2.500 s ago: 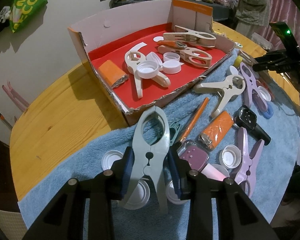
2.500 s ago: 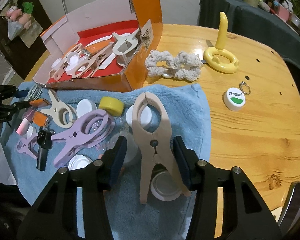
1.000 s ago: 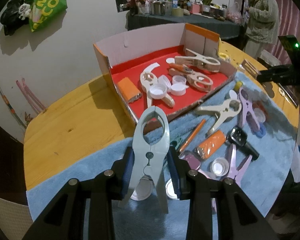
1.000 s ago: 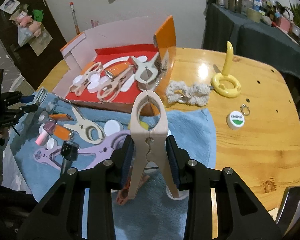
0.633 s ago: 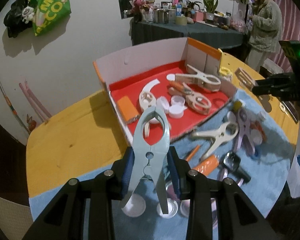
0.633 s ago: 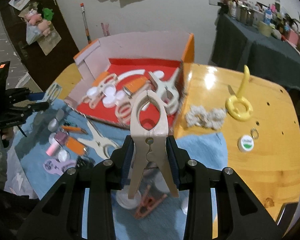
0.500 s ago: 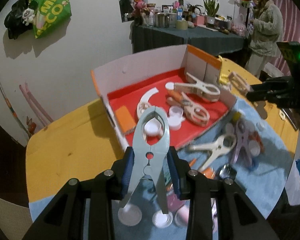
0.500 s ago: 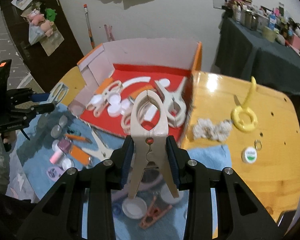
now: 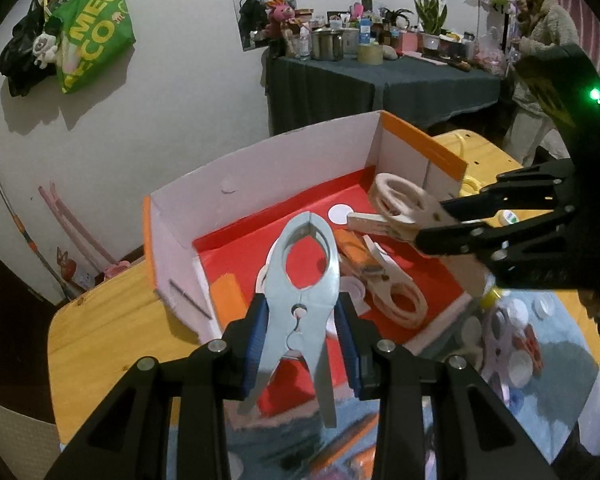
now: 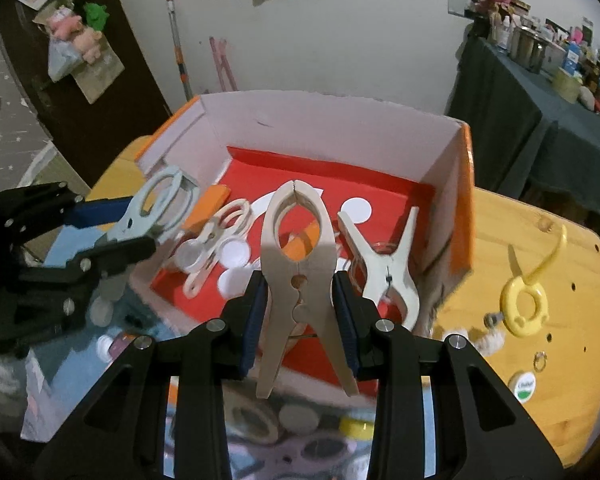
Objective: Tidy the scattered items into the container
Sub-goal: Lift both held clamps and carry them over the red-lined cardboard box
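Observation:
My left gripper [image 9: 302,322] is shut on a pale grey-blue clamp [image 9: 304,268], held above the near edge of the cardboard box [image 9: 260,184] with the red floor. My right gripper [image 10: 298,310] is shut on a beige clamp [image 10: 296,248], also over the box's [image 10: 340,128] near side. Each gripper shows in the other's view: the right one [image 9: 432,232] with the beige clamp [image 9: 400,208], the left one [image 10: 112,240] with the grey-blue clamp [image 10: 156,208]. Inside the box lie cream clamps [image 10: 384,268], white caps [image 10: 236,252] and an orange packet [image 10: 208,208].
Below the grippers a blue towel [image 9: 560,360] carries blurred caps, purple clamps [image 10: 312,448] and small packets. On the wooden table [image 10: 560,248] right of the box lie a yellow ring toy [image 10: 524,304], a white rope knot [image 10: 488,338] and a small lidded tub [image 10: 524,388]. A person [image 9: 536,52] stands at the back.
Both grippers, each still holding its clamp, have travelled from over the towel to over the box's near edge. The box looks larger and closer in both views.

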Available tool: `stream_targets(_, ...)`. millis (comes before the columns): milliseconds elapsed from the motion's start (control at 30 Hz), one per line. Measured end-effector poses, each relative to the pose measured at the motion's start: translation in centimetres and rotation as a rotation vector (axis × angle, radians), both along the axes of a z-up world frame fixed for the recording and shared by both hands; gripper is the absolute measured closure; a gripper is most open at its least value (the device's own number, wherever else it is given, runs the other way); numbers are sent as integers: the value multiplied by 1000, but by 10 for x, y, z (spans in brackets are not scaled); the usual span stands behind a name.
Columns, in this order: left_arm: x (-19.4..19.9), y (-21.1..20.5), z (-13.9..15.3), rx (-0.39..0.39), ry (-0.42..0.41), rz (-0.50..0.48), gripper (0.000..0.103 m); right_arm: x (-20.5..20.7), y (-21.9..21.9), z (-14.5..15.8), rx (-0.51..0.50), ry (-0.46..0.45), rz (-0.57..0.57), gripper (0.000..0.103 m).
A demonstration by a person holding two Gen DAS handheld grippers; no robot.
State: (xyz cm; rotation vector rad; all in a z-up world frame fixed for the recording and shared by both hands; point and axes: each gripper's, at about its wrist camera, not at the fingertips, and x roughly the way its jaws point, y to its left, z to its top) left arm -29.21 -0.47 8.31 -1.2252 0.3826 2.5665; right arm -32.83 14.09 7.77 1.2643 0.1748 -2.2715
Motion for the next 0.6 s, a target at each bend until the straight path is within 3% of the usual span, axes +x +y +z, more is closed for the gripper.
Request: stream_targets(600, -48, 9, -46, 11, -104, 55, 67, -35, -17, -45, 76, -102, -37, 71)
